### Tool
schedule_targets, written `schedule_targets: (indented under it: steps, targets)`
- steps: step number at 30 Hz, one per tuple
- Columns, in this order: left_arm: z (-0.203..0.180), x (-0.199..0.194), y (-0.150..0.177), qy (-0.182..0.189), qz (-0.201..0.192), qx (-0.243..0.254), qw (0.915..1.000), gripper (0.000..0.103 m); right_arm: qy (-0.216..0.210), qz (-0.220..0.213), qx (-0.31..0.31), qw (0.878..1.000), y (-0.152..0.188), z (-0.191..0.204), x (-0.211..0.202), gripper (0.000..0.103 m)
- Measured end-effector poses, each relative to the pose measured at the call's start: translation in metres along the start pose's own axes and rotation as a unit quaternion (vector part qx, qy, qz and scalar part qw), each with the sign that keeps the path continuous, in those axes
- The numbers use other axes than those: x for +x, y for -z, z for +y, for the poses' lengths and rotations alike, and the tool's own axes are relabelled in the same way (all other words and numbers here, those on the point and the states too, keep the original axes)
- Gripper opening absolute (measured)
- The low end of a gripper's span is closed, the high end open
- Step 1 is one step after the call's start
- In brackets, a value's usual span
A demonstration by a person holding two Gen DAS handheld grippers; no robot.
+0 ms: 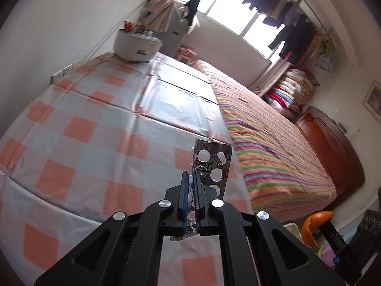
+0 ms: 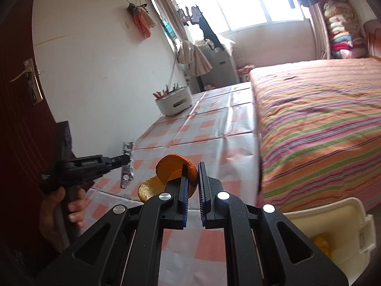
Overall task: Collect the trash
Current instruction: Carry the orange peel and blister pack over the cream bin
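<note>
Left wrist view: left tongs (image 1: 192, 178) clamped on silver foil blister pack (image 1: 213, 164), centre frame over checkered table (image 1: 71, 131). Right tongs (image 2: 193, 170) pinching curled orange peel (image 2: 175, 168), centre frame too.

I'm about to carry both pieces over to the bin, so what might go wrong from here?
1. The left claw pinches the blister pack only along one thin edge; the slick foil may twist or slip out.
2. The orange peel sits curled at the tip of the right claw, so it may drop onto the checked tablecloth.
3. The bin lies low at the right, beside the bed; a release short of it would miss.
</note>
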State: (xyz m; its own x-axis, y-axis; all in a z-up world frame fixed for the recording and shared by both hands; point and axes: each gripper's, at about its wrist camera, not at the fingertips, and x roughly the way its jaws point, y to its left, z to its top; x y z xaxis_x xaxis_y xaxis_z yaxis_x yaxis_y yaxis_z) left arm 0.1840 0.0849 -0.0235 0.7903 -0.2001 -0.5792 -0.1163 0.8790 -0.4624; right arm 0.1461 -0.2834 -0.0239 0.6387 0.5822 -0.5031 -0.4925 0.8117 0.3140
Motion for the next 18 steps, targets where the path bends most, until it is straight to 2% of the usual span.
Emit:
schedule_targets:
  steps: [9, 18]
  targets:
    - [-0.076, -0.007, 0.034, 0.066, 0.017, 0.069, 0.9953, 0.004, 0.108, -0.011, -0.011, 0.994, 0.024, -0.048, -0.052, 0.008]
    - [-0.141, -0.001, 0.077, 0.110, 0.051, 0.138, 0.9830, 0.004, 0.171, 0.002, 0.004, 0.985, 0.051, -0.068, -0.075, 0.009]
